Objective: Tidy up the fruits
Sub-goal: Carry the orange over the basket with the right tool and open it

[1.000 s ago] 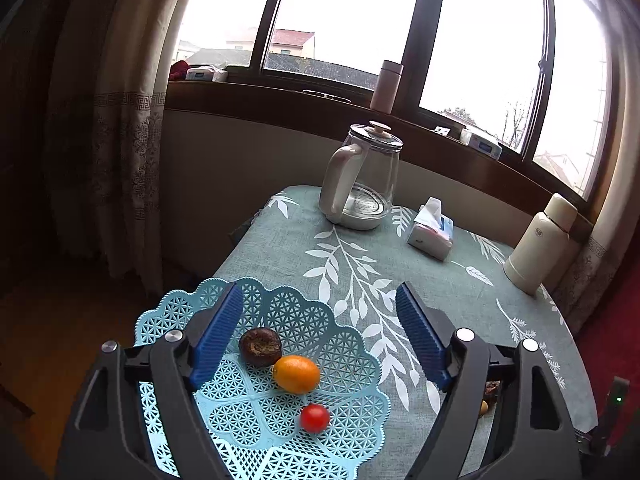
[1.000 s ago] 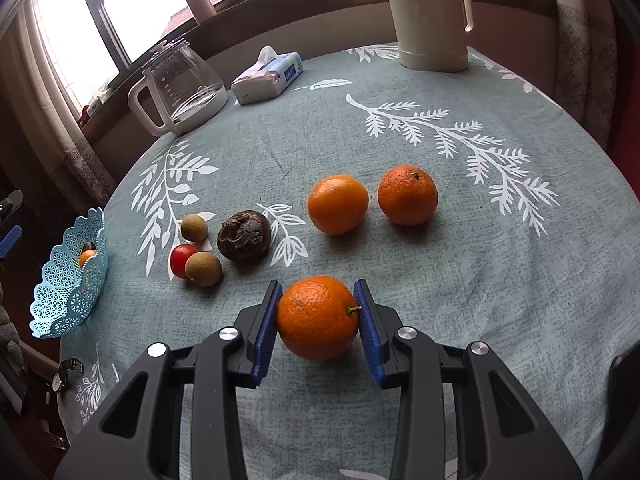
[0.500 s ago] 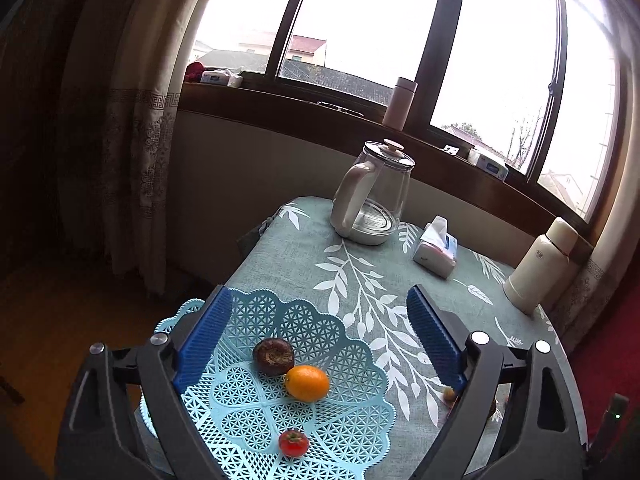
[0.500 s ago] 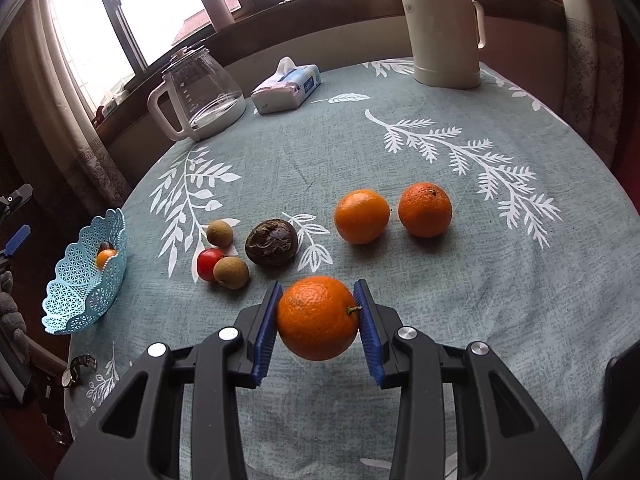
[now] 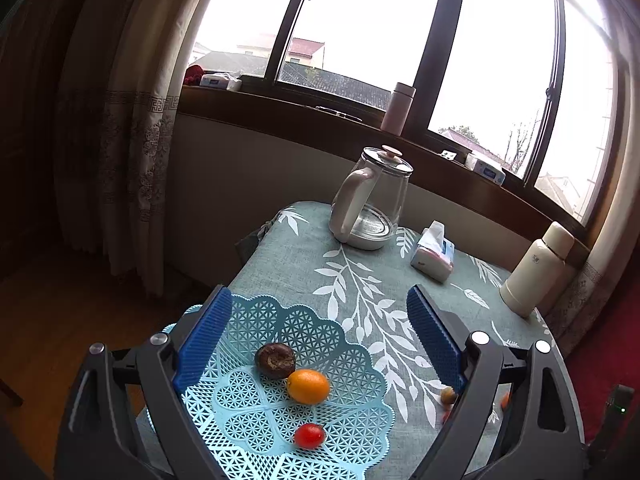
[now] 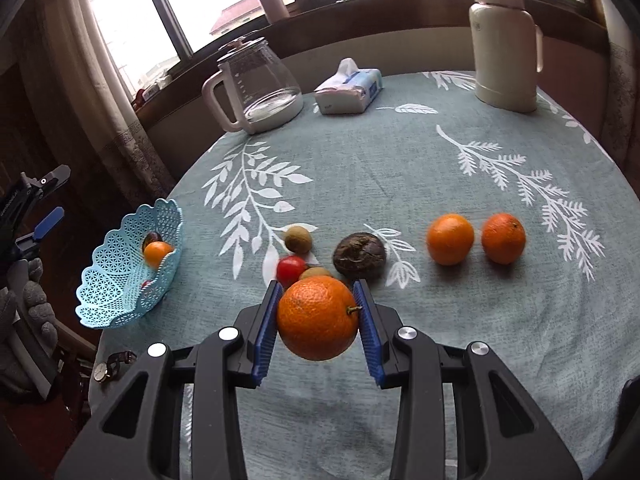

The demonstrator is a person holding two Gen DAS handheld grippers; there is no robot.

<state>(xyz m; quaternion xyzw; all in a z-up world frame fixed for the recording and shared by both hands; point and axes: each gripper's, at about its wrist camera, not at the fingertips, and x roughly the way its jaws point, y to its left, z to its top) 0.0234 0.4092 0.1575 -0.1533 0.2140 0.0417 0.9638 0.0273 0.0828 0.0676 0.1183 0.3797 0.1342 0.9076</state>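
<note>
My right gripper [image 6: 318, 314] is shut on a large orange [image 6: 318, 318], held above the table. Beyond it lie a red tomato [image 6: 291, 270], two small tan fruits [image 6: 298, 239], a dark passion fruit [image 6: 359, 255] and two more oranges [image 6: 450, 239] [image 6: 503, 238]. The light blue lattice basket [image 6: 120, 280] sits at the table's left edge. In the left wrist view my left gripper [image 5: 320, 340] hangs open over that basket [image 5: 352, 432], which holds a dark fruit [image 5: 275, 360], a small orange fruit [image 5: 308, 386] and a red tomato [image 5: 309, 435].
A glass kettle [image 6: 256, 84], a tissue pack [image 6: 348, 88] and a cream thermos [image 6: 506, 36] stand at the back of the table. A wristwatch [image 6: 110, 366] lies at the near left edge. A gloved hand [image 6: 28, 312] is at the far left.
The right gripper has lifted the orange off the table and swung left toward the basket. The left gripper has pulled back and up, staying open.
</note>
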